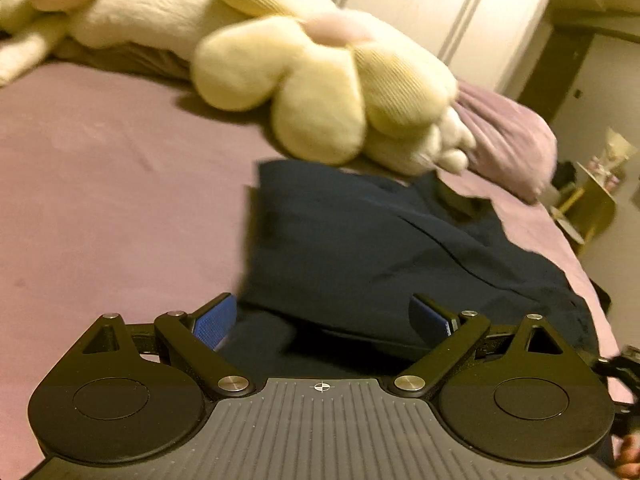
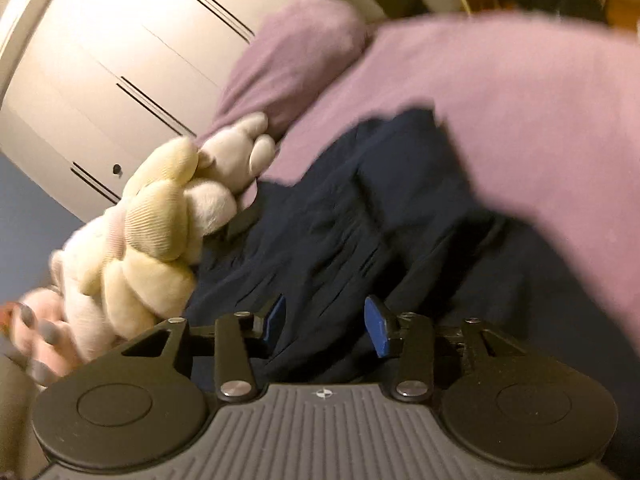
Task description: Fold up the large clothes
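Note:
A dark navy garment [image 1: 380,248] lies rumpled on a bed with a mauve sheet [image 1: 100,200]. My left gripper [image 1: 324,320] is open, its blue pads spread wide over the garment's near edge, with nothing between them. In the right wrist view the same navy garment [image 2: 360,220] spreads across the mauve sheet [image 2: 520,100]. My right gripper [image 2: 324,324] is open just above the cloth, its blue pads apart and holding nothing. The views are motion-blurred.
A large cream plush toy [image 1: 320,80] lies beside the garment's far edge; it also shows in the right wrist view [image 2: 160,232]. A mauve pillow [image 1: 508,140] lies at the bed's head. White wardrobe doors [image 2: 120,60] stand behind. A small yellow side table [image 1: 592,196] stands beyond the bed.

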`<act>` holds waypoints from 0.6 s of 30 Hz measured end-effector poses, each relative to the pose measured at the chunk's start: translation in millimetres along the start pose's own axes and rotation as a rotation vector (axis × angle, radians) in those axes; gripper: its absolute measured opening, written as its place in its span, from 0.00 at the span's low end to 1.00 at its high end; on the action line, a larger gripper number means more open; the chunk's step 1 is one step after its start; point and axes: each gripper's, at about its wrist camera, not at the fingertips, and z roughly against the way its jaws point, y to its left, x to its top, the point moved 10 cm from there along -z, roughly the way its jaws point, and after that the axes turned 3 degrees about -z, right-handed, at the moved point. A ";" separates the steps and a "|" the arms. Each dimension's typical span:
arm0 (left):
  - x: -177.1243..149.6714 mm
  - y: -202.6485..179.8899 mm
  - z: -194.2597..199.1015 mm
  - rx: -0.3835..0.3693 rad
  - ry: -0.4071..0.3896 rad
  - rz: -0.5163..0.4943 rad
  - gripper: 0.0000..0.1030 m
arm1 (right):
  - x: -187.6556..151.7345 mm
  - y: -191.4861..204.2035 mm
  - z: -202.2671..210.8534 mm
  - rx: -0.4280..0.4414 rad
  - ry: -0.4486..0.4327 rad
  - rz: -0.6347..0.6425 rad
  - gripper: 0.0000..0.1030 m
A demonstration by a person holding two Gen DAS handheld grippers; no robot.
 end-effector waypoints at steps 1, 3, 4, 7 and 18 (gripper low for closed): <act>-4.4 -7.6 -8.8 -0.003 0.025 -0.020 0.94 | -4.3 -4.7 -8.0 -0.016 0.026 -0.038 0.43; -12.8 -16.1 -24.4 0.000 0.062 -0.045 0.92 | -10.1 -12.4 -23.7 -0.014 0.060 -0.095 0.35; -17.4 -19.3 -33.3 0.001 0.086 -0.051 0.89 | -12.9 -18.9 -27.7 -0.033 0.065 -0.115 0.20; -21.9 -23.0 -53.0 0.013 0.116 -0.042 0.89 | -8.8 -26.5 -39.8 -0.052 0.071 -0.118 0.09; -29.6 -29.1 -70.1 -0.002 0.166 -0.061 0.92 | 11.2 -27.6 -57.5 -0.085 0.068 -0.009 0.16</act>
